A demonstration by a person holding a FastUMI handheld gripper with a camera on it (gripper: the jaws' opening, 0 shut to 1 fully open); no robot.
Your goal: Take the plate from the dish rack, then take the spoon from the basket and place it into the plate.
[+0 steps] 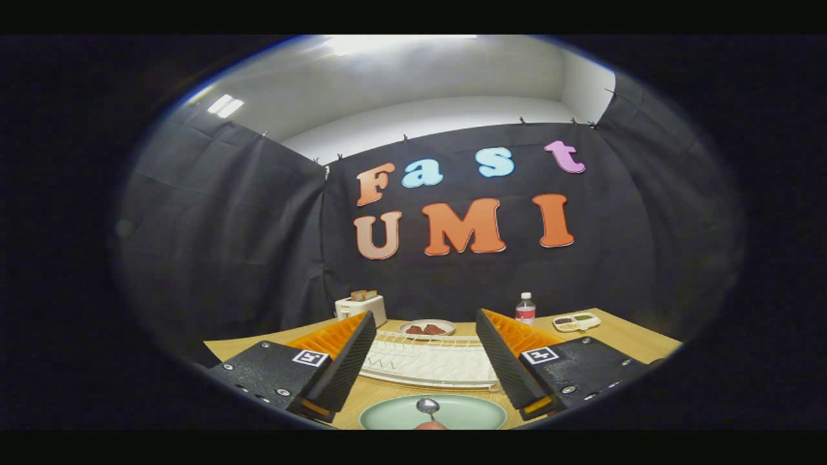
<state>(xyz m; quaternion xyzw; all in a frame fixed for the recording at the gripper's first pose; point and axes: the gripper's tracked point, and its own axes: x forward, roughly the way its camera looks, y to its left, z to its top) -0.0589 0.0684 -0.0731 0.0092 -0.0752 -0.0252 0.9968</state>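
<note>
- A pale green round plate (452, 413) is lying flat on the wooden table, just in front of the white dish rack (429, 365).
- A metal spoon (428, 406) is resting in the plate, bowl pointing toward the rack.

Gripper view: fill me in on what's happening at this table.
A person's hand-held tool hangs over the wooden table, fingers spread wide and holding nothing. Between them lies a green plate with a spoon in it, bowl pointing away. Beyond the plate sits the white dish rack, then a toaster, a plate of food and a bottle.
</note>
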